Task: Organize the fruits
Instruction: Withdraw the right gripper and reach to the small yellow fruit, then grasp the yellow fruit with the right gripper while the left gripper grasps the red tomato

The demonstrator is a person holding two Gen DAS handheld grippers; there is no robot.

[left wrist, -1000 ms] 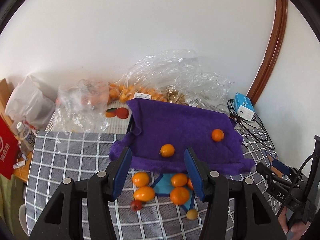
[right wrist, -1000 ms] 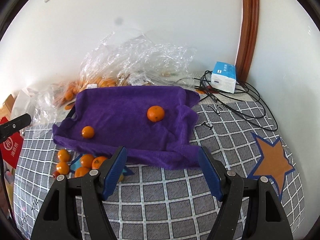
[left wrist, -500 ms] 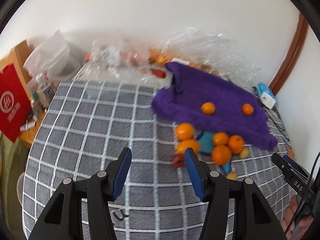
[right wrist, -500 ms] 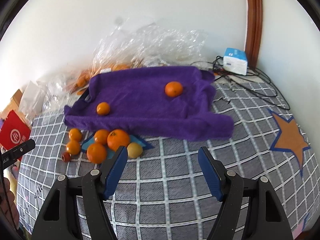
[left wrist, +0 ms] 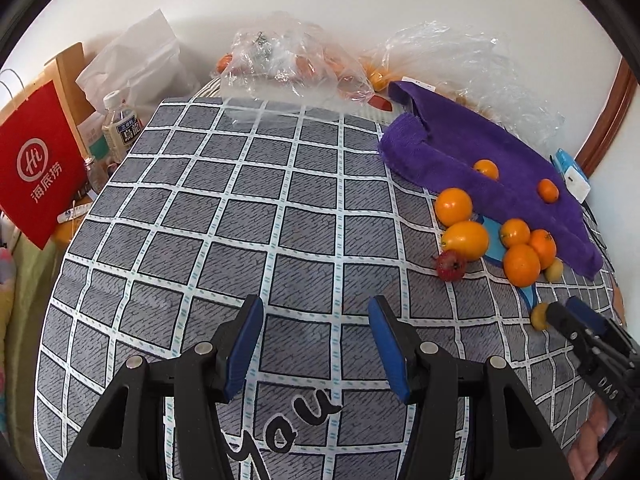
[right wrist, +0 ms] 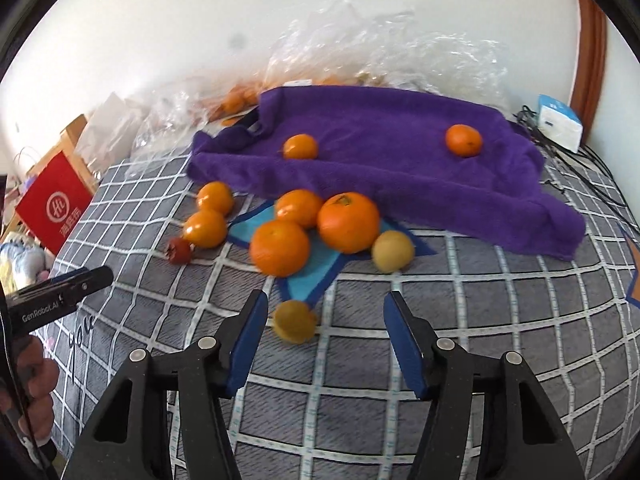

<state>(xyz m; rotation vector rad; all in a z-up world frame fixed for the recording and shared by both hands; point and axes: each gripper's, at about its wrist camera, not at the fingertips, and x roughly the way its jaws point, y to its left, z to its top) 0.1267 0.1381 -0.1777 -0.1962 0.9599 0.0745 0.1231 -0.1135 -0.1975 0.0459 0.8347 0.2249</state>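
covering the table, a grey checked cloth lies under both grippers' wide, empty fingers.

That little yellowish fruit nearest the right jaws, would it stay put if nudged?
Probably not: the small yellow fruit looks round and sits loose on the checked cloth, so it may roll. It looks light, and the open right gripper could likely span it.

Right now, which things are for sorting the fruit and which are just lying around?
For the job: oranges beside the purple towel, two oranges on it, small yellow fruit near the open right gripper, red fruit, open left gripper.

Lying about: red bag, water bottle, plastic bags, blue-and-white box, cables.
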